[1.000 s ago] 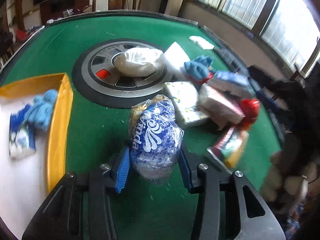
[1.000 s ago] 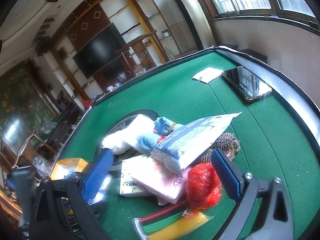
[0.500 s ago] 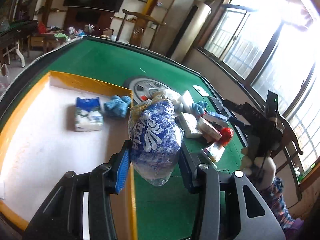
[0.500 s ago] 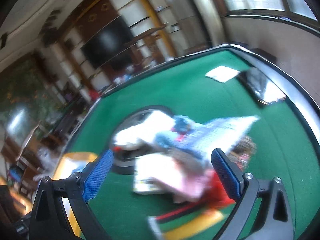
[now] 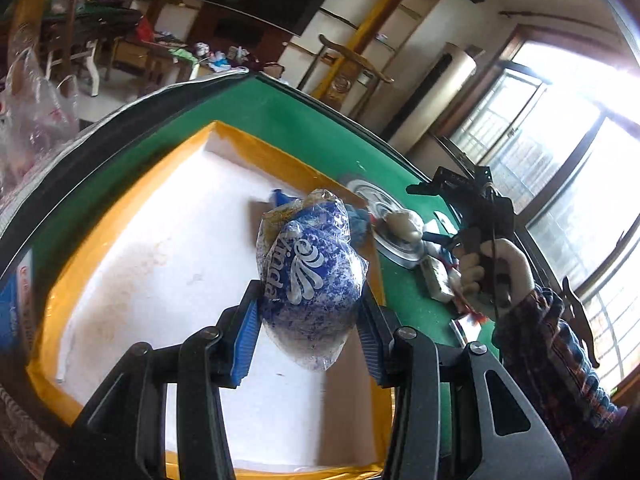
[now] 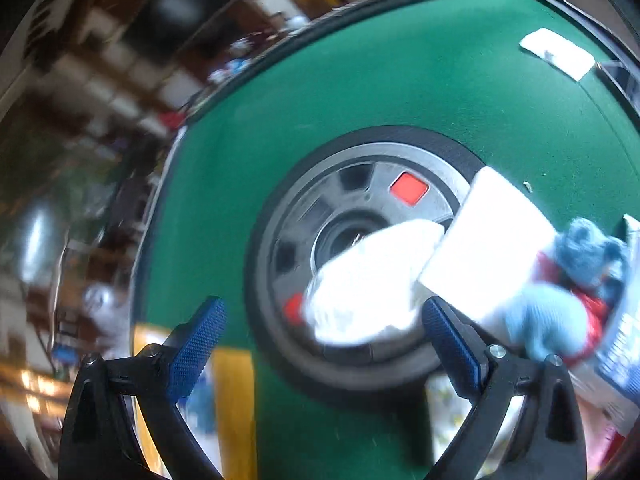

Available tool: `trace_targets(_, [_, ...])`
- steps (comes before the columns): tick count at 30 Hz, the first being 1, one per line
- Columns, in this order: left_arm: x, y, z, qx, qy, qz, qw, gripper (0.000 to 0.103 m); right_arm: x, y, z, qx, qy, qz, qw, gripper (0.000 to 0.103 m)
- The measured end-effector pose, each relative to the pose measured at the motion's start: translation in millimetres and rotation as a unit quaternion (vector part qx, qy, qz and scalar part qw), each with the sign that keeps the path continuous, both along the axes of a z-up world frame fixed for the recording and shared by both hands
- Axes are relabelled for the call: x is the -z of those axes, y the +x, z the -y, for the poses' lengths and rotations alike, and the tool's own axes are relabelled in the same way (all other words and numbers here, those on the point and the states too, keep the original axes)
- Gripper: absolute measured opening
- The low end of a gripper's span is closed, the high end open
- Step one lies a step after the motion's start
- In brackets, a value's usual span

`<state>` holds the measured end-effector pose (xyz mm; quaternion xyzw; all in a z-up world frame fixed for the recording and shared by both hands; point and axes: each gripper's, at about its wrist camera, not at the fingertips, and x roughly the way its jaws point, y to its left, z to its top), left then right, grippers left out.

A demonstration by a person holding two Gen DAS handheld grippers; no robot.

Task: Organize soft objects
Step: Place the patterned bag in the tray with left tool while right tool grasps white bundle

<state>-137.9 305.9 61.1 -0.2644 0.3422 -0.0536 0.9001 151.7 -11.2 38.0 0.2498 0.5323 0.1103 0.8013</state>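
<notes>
My left gripper (image 5: 306, 320) is shut on a blue-and-white tissue pack in crinkled plastic (image 5: 310, 276), held above the white floor of the yellow-rimmed tray (image 5: 120, 208). A blue cloth (image 5: 360, 224) lies in the tray behind the pack, mostly hidden. My right gripper (image 6: 324, 336) stands open, hovering over a white soft bundle (image 6: 368, 280) on the table's grey round centre disc (image 6: 360, 184). Beside it lie a white flat pack (image 6: 488, 248) and light blue knitted items (image 6: 548, 320). In the left wrist view a gloved hand (image 5: 492, 268) holds the right gripper over the pile.
Green felt table (image 6: 360, 80) with a dark raised edge. A white paper (image 6: 556, 52) lies at its far right. More packs crowd the right edge (image 6: 616, 344). A blue box (image 5: 16, 304) sits left of the tray. Chairs, clutter and windows surround the table.
My left gripper swung left with the tissue pack, from over the green felt to over the tray. My right gripper dropped forward and left, now over the white bundle on the centre disc.
</notes>
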Motion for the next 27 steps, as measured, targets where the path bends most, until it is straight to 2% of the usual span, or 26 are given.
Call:
trace_targets(3, [7.9,2.8,-5.9,-0.007,-0.008,-0.01,0.9999,0.043,15.6,13.7,-3.3,0.033,-0.013,-0.026,0.999,0.096])
trace_targets(4, [10.1,3.4,-6.9,-0.007,-0.01,-0.012,0.9999,0.043,15.9,13.1,-5.9,0.038,-0.023,-0.023,0.999,0.093])
trace_targets(5, [11.7,3.9,-7.1,-0.008,-0.01,-0.013,0.9998,0.043,12.6,10.2,-7.9,0.041,-0.037,-0.012,0.998,0.075])
trace_targets(6, [12.5,3.9,-7.4,-0.008,-0.009,-0.015,0.9998,0.043,11.2,7.6,-11.0,0.037,-0.048,-0.007,0.998,0.045])
trace_targets(7, [13.4,5.7,-7.2,-0.008,-0.005,-0.018,0.9998,0.043,13.2,6.4,-13.8,0.022,-0.042,-0.009,0.999,0.038])
trace_targets(10, [13.5,12.8,-9.0,-0.004,0.0,-0.03,0.9995,0.043,5.4,-3.2,-15.9,0.003,-0.038,0.006,0.999,0.034])
trace_targets(13, [12.8,25.9,-12.6,0.003,0.015,-0.054,0.9984,0.043,-17.5,-19.3,-17.3,-0.028,-0.034,0.039,0.998,0.034])
trace_targets(19, [13.8,79.5,-20.4,-0.008,0.066,-0.09,0.9937,0.043,-50.7,-52.6,-41.6,-0.094,-0.007,0.081,0.992,0.034])
trace_targets(20, [16.2,92.8,-23.6,-0.016,0.07,-0.098,0.9927,0.046,-52.9,-57.1,-47.5,-0.105,-0.006,0.084,0.991,0.034])
trace_targets(23, [25.5,121.1,-31.9,-0.017,0.065,-0.113,0.9914,0.06,-51.6,-67.1,-64.3,-0.134,0.0,0.085,0.987,0.034])
trace_targets(25, [30.6,128.3,-38.4,-0.026,0.062,-0.122,0.9903,0.062,-50.1,-71.6,-80.3,-0.157,0.002,0.082,0.984,0.034])
trace_targets(27, [32.4,126.8,-44.6,-0.028,0.041,-0.123,0.9912,0.062,-46.4,-78.7,-97.8,-0.181,0.003,0.08,0.98,0.034])
